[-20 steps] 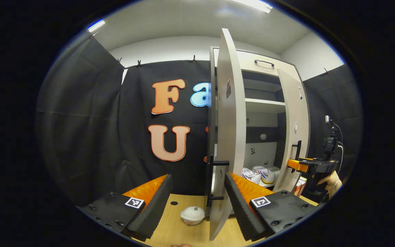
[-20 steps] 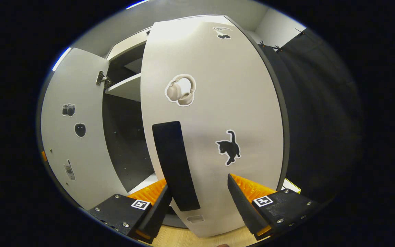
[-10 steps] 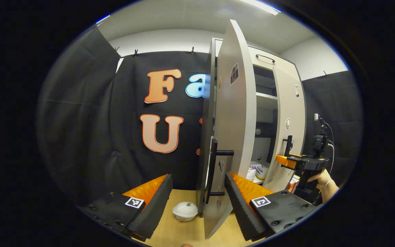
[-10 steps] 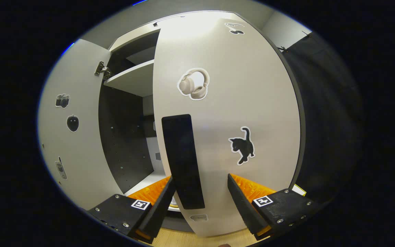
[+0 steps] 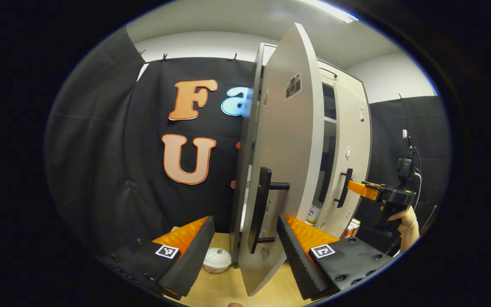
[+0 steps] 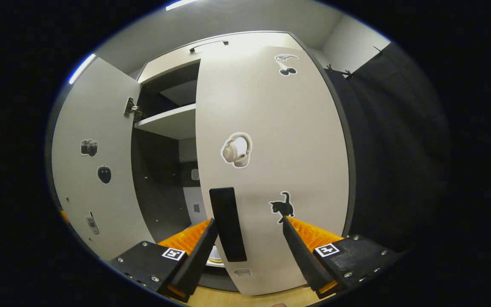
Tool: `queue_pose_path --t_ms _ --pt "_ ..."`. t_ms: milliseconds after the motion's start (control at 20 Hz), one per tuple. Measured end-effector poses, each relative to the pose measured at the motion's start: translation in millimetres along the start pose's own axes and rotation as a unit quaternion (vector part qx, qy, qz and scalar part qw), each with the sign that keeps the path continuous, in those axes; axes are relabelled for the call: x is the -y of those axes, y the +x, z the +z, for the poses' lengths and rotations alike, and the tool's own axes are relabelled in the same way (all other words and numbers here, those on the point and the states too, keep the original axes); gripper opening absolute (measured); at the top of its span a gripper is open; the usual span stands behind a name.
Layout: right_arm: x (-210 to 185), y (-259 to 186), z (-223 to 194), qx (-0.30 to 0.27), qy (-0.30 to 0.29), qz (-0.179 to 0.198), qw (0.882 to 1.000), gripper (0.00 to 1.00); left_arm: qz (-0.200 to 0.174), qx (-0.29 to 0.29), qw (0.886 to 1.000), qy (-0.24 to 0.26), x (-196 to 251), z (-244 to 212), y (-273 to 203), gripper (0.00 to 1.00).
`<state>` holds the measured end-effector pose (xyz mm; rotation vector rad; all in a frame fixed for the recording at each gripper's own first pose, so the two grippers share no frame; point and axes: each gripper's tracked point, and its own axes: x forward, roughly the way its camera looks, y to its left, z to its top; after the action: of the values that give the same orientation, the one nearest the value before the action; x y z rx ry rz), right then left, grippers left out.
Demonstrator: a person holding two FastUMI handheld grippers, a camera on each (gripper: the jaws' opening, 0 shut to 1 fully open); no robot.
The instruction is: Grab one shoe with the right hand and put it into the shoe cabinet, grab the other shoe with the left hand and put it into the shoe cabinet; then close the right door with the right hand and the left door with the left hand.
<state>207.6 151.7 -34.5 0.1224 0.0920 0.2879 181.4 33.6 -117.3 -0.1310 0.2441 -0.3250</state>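
**Both cabinet doors ajar**

On the pale wooden tabletop (image 5: 222,290) stands the shoe cabinet (image 6: 168,70), black cloth behind. Left gripper (image 5: 243,245) fingers gape around the left door (image 5: 286,170) handle (image 5: 259,209), a white lidded bowl (image 5: 217,259) nearby; one shoe (image 5: 312,214) peeks inside. Right gripper (image 6: 249,247) fingers spread before the right door (image 6: 271,162).

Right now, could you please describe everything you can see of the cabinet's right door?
The right door is a tall, pale, smooth panel that looks like laminated board with a dark edge. It stands nearly shut, a narrow gap left beside the left door. A black bar handle runs upright near its free edge. Headphone, cat and cherry stickers decorate it. The open right gripper is at the handle, not clamped.
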Motion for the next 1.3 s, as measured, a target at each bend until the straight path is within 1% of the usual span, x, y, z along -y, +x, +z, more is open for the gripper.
queue_pose_path --t_ms 100,200,250,450,550,650,700,750,800,900,950,1000,1150,1300 --pt "8.3 -11.9 7.1 0.006 -0.009 -0.005 1.0 0.94 -0.03 -0.007 1.0 -0.005 22.3 -4.0 5.6 0.95" --pt "19.3 -24.2 12.8 0.01 -0.018 -0.011 1.0 0.94 -0.055 -0.012 0.998 -0.014 44.2 -8.1 10.3 0.97" --pt "25.2 -29.6 15.4 0.011 -0.021 -0.014 1.0 0.94 -0.062 -0.011 0.998 -0.016 52.2 -8.6 15.6 0.95" --pt "54.2 -47.9 23.3 0.012 -0.025 -0.033 0.999 0.94 -0.083 -0.016 0.996 -0.018 81.2 -10.5 34.1 0.96" --pt "67.4 -55.8 26.6 0.014 -0.025 -0.041 0.999 0.94 -0.103 -0.023 0.994 -0.021 104.5 -17.9 43.9 0.96" --pt "83.0 -64.3 29.2 0.015 -0.026 -0.052 0.998 0.94 -0.133 -0.031 0.99 -0.031 135.6 -26.1 55.8 0.96" --pt "91.8 -69.0 30.3 0.015 -0.027 -0.06 0.998 0.94 -0.136 -0.034 0.99 -0.033 146.9 -29.4 62.6 0.96" --pt "100.7 -73.0 31.7 0.015 -0.028 -0.066 0.997 0.94 -0.124 -0.032 0.991 -0.029 148.5 -30.4 71.2 0.96" --pt "108.9 -77.6 32.5 0.014 -0.026 -0.072 0.997 0.94 -0.104 -0.03 0.994 -0.02 145.9 -32.8 81.2 0.94" --pt "124.7 -86.3 33.0 0.014 -0.025 -0.083 0.996 0.94 -0.076 -0.022 0.997 -0.009 143.2 -31.0 99.3 0.97" --pt "132.8 -90.3 32.9 0.013 -0.025 -0.088 0.996 0.94 -0.069 -0.019 0.997 -0.007 145.6 -29.7 101.3 0.95" --pt "140.0 -94.6 33.4 0.012 -0.024 -0.093 0.995 0.94 -0.068 -0.02 0.998 -0.006 148.3 -30.1 103.8 0.97" --pt "160.1 -103.7 33.2 0.009 -0.022 -0.106 0.994 0.94 -0.065 -0.02 0.998 -0.004 166.2 -33.6 119.5 0.96" --pt "174.8 -111.3 34.6 0.007 -0.022 -0.113 0.993 0.94 -0.033 -0.018 0.999 0.011 166.0 -38.5 134.8 0.97"
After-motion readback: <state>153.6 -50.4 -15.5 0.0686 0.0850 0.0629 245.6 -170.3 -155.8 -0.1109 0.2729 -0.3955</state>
